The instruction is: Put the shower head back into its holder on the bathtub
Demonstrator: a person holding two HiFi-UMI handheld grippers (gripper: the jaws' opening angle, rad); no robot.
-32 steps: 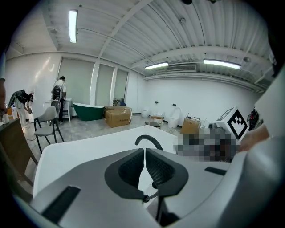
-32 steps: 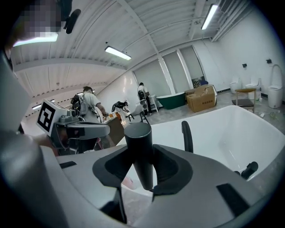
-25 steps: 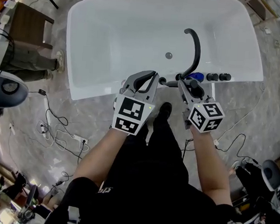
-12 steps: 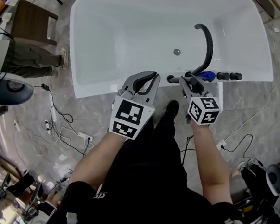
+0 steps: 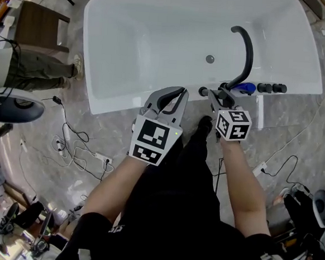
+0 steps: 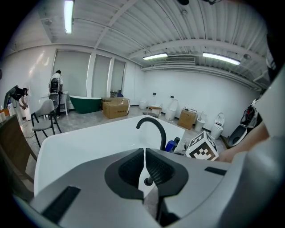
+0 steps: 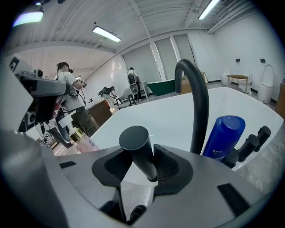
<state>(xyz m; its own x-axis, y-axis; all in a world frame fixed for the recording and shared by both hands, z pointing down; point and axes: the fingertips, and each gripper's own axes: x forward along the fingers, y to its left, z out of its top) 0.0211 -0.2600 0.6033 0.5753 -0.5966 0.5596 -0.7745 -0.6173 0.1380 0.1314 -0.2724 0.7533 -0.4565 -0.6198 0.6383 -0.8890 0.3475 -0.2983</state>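
Showroom floor, seen from above: a white bathtub (image 5: 159, 31) lies at 12 o'clock from the person, its near rim just beyond both grippers. The right gripper (image 5: 218, 94) has its jaws pinching the black shower head (image 7: 140, 156), a round-ended cylinder held tilted just over that near rim, at 9 o'clock from the foot of the curved black faucet (image 5: 249, 49). A blue bottle (image 5: 245, 87) stands on the rim beside the faucet, with a row of black knobs (image 5: 271, 88) at its 3 o'clock. The left gripper (image 6: 144, 152) hangs at 9 o'clock from the right one, nearer the person than the rim, its jaws pressed together with nothing between them.

The floor (image 5: 112, 131) is grey, marble-patterned stone, strewn at 8 o'clock with loose cables (image 5: 74, 150). Another person (image 5: 35, 69) stands at 10 o'clock, off the tub's left end. Across the room, under strip lights (image 6: 221, 58) on a ribbed white ceiling, sit a green tub (image 6: 84, 103) and cardboard boxes (image 6: 116, 107).
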